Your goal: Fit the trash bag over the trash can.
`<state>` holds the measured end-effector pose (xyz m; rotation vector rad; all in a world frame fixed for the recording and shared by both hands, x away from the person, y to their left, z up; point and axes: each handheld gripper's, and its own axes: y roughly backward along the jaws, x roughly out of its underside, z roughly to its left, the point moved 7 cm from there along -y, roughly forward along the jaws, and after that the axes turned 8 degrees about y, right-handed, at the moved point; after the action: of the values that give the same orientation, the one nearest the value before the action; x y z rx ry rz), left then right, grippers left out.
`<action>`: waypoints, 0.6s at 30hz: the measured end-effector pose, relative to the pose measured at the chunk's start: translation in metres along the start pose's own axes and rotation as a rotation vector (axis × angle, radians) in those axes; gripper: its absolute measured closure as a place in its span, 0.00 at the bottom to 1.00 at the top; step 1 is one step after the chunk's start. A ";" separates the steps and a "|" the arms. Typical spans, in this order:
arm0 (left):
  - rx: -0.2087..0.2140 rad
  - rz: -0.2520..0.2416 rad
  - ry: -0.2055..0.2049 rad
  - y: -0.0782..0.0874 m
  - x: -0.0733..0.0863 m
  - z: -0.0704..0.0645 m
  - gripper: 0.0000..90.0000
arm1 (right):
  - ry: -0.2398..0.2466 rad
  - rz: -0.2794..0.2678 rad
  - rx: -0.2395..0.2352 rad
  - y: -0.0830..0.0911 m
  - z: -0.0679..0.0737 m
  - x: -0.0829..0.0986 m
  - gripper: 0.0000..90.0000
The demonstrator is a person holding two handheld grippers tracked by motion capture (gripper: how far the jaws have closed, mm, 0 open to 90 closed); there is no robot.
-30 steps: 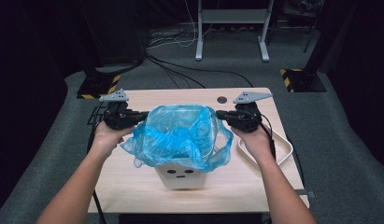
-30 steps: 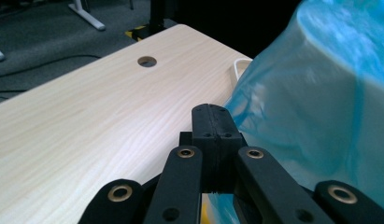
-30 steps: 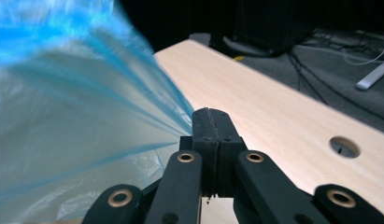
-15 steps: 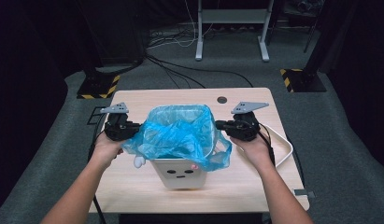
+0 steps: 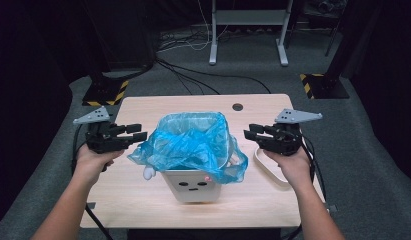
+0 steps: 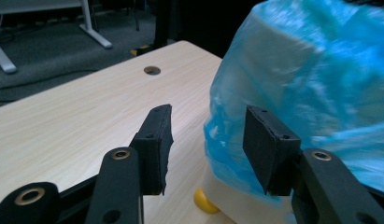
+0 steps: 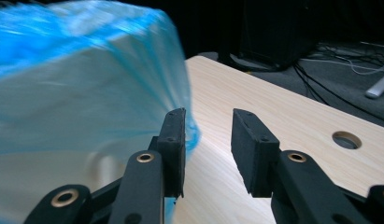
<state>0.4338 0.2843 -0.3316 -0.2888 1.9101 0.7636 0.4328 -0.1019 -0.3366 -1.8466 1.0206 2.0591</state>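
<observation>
Item: blue plastic bag (image 5: 190, 142), lining a small white bin (image 5: 195, 186) that stands near the middle of the desk (image 5: 143, 200), toward its near edge

Handling, as judged: thin film, very light, soft and limp, slippery against hard pads; likely to tear if dragged over the rim corners, and to drag the light bin along if tugged sideways. Best taken at the loose overhang on the left and right sides, pinching a fold of the skirt below the rim, both sides at once

Appearance: translucent sky-blue, crinkled, mouth spread open over a roughly square rim, skirt hanging unevenly down the outside walls, longer at the near-right corner. White bin wall shows through the film in both gripper views

Bin: white, front bears dark dots like a small face, a pink spot above them; a small yellow foot (image 6: 203, 201) shows at its base

Left gripper (image 5: 134, 133): left of the bag, jaws apart, nothing between them, tips just beside the overhang

Right gripper (image 5: 248, 134): right of the bag, jaws apart and holding nothing, near the film

Also: white tray (image 5: 272, 167) on the desk's right side, partly under the right hand; round cable hole (image 5: 237, 107) at the far edge
</observation>
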 end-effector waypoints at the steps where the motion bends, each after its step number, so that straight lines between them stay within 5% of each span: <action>1: 0.005 -0.008 -0.008 0.006 -0.001 -0.003 0.57 | 0.003 -0.003 -0.009 0.004 0.004 -0.002 0.71; 9: 0.098 -0.050 -0.078 0.044 -0.009 -0.047 0.54 | 0.097 -0.018 -0.145 0.021 0.056 -0.016 0.67; 18: 0.192 0.002 -0.112 0.036 0.011 -0.078 0.50 | 0.126 -0.038 -0.263 0.028 0.092 -0.020 0.61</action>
<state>0.3535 0.2652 -0.3049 -0.1224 1.8616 0.5798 0.3476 -0.0619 -0.3087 -2.1282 0.7642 2.1661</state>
